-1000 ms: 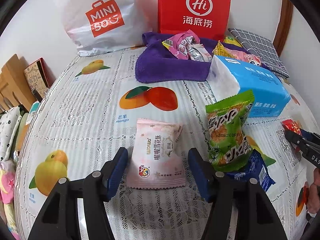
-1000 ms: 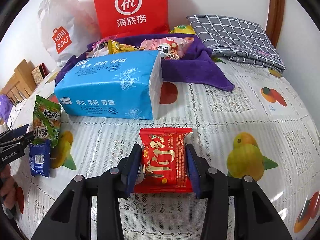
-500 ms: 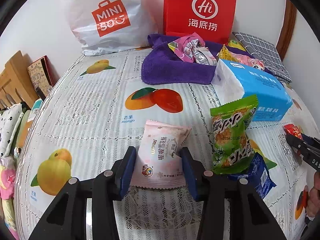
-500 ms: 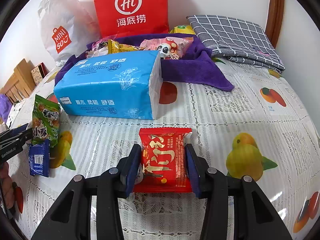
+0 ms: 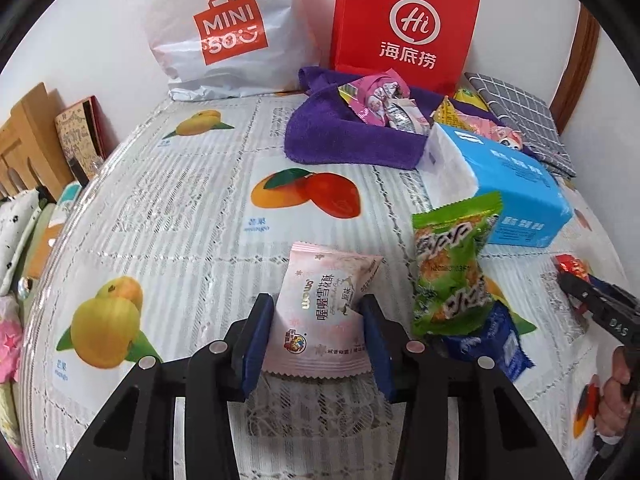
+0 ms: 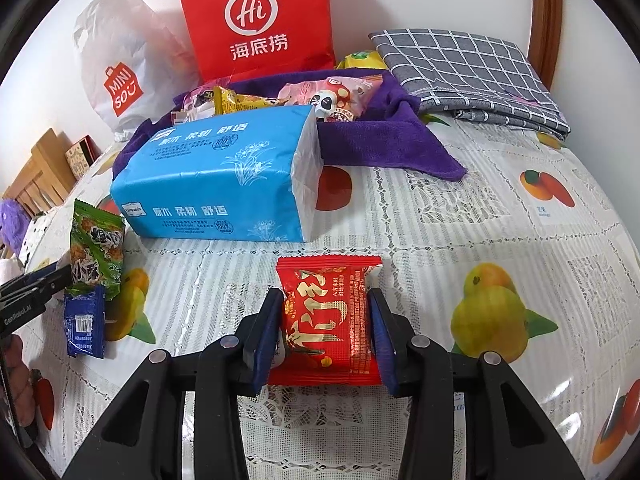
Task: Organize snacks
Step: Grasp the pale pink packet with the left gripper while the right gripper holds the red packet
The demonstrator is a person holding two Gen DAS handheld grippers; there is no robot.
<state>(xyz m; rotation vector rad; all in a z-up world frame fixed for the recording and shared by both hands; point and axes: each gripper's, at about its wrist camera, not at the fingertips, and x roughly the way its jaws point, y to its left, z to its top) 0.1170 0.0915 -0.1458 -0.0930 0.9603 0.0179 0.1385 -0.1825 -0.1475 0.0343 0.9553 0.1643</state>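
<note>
My left gripper (image 5: pixel 318 320) is shut on a pink snack packet (image 5: pixel 324 312) just above the fruit-print tablecloth (image 5: pixel 180 220). My right gripper (image 6: pixel 326 320) is shut on a red snack packet (image 6: pixel 328 320). A green snack packet (image 5: pixel 452 268) leans on a blue one (image 5: pixel 492 344) right of the left gripper; both show at the left in the right wrist view, the green packet (image 6: pixel 96 248) above the blue packet (image 6: pixel 85 326). A purple towel (image 5: pixel 352 136) at the back holds several snacks (image 5: pixel 384 100).
A blue tissue pack (image 6: pixel 224 180) lies between the grippers and the towel. A red paper bag (image 5: pixel 404 24) and a white Miniso bag (image 5: pixel 228 28) stand against the wall. A grey checked cloth (image 6: pixel 464 76) lies back right. Wooden furniture (image 5: pixel 24 140) is at the left edge.
The left gripper has closed on the pink packet and lifted it slightly. The right gripper has stayed shut on the red packet, nearly still.
</note>
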